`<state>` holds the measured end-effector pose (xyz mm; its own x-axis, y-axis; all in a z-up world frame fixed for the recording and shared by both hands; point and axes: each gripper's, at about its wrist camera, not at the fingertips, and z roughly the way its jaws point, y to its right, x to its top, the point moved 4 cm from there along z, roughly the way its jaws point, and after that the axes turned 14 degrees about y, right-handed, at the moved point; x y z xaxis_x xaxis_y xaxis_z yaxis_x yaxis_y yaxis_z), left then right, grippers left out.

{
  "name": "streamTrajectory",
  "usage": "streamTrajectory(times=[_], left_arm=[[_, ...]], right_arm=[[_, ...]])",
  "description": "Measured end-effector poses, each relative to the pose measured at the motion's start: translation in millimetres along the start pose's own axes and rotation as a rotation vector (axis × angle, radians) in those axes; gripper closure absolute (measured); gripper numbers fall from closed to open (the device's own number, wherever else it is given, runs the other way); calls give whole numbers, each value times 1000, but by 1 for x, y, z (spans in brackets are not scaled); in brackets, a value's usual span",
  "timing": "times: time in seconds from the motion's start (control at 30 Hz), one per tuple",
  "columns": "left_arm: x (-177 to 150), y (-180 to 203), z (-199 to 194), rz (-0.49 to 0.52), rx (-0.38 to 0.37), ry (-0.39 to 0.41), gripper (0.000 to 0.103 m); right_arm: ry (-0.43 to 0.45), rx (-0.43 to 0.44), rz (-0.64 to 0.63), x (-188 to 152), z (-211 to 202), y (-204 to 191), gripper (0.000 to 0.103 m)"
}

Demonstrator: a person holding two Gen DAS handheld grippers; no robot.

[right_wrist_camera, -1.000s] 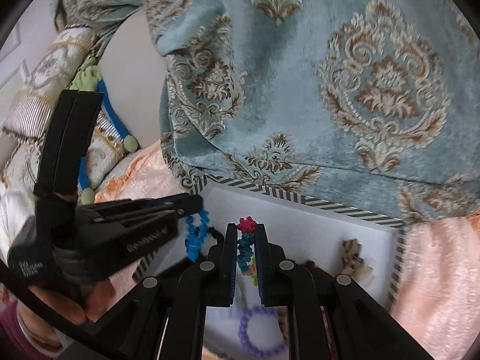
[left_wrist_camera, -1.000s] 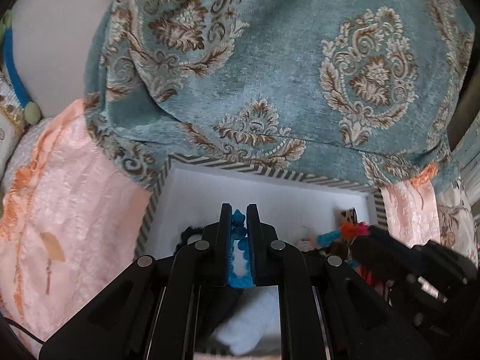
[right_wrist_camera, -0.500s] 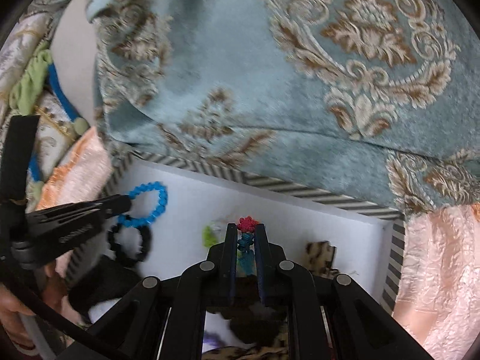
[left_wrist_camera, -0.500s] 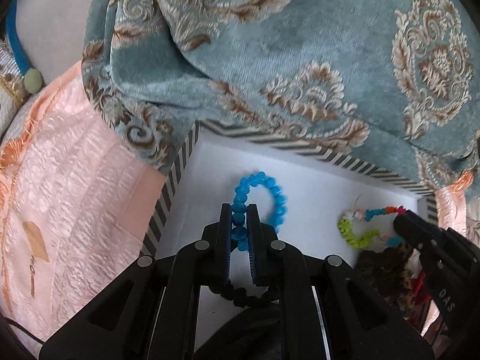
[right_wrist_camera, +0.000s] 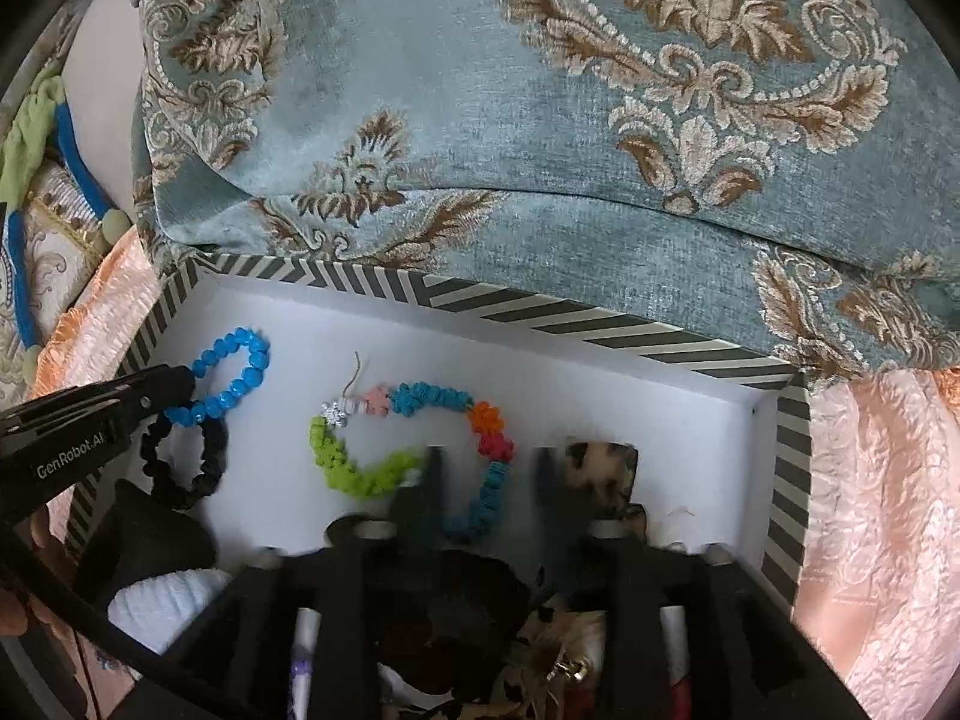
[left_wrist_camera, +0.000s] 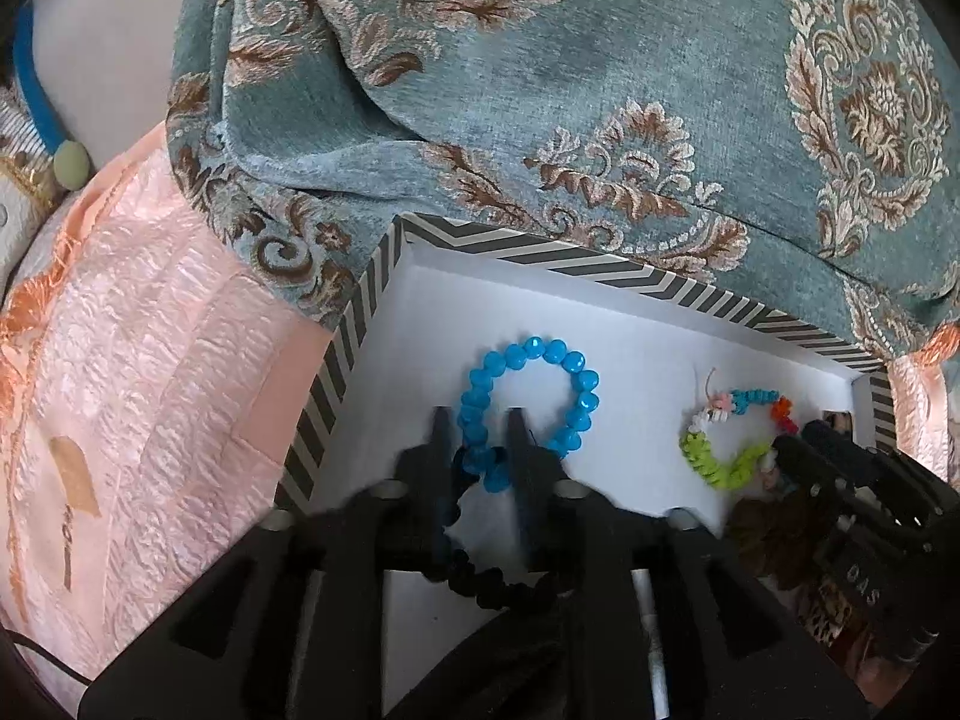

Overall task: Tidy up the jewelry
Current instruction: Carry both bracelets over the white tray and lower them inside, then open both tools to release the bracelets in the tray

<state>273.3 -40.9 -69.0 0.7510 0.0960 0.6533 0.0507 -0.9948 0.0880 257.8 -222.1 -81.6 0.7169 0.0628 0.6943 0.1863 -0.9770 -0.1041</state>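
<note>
Cushion: we record a large teal damask cushion (right_wrist_camera: pixel 540 120) lying against the far wall of the box.
Bedspread: we note peach satin fabric (left_wrist_camera: pixel 150 390) beneath and on both sides of the box.
Box: we find a white box with a chevron-striped rim (right_wrist_camera: pixel 600 315), open on top, holding the jewelry.
Left gripper (left_wrist_camera: pixel 477 441): we see its fingers parted, one on each side of the blue bracelet's near end; the gap is wider than the beads, so nothing is held.
Right gripper (right_wrist_camera: pixel 486 474): we see its fingers spread wide, the multicolour bracelet's teal section lying loose between them.
Multicolour bracelet (right_wrist_camera: pixel 414 444): flat on the box floor, mid-box.
Blue bracelet (left_wrist_camera: pixel 528 408): flat on the floor near the box's left corner.
Black scrunchie (right_wrist_camera: pixel 186 468): touching the blue bracelet's near end.
Leopard-print item (right_wrist_camera: pixel 600 471): just right of the right gripper's fingers; we cannot identify it.
</note>
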Motion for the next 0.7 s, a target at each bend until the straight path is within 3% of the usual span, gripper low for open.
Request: streamTrajectory(times=[0.03, 0.07, 0.7], left_arm=[[-1, -2, -3, -13, -8, 2, 64], [-1, -3, -6, -27, -15, 7, 62], [-10, -10, -81, 32, 31, 117, 61]], right_arm=[[11, 4, 0, -1, -4, -1, 63], [17, 6, -2, -2, -8, -1, 63], [126, 54, -25, -3, -90, -37, 57]])
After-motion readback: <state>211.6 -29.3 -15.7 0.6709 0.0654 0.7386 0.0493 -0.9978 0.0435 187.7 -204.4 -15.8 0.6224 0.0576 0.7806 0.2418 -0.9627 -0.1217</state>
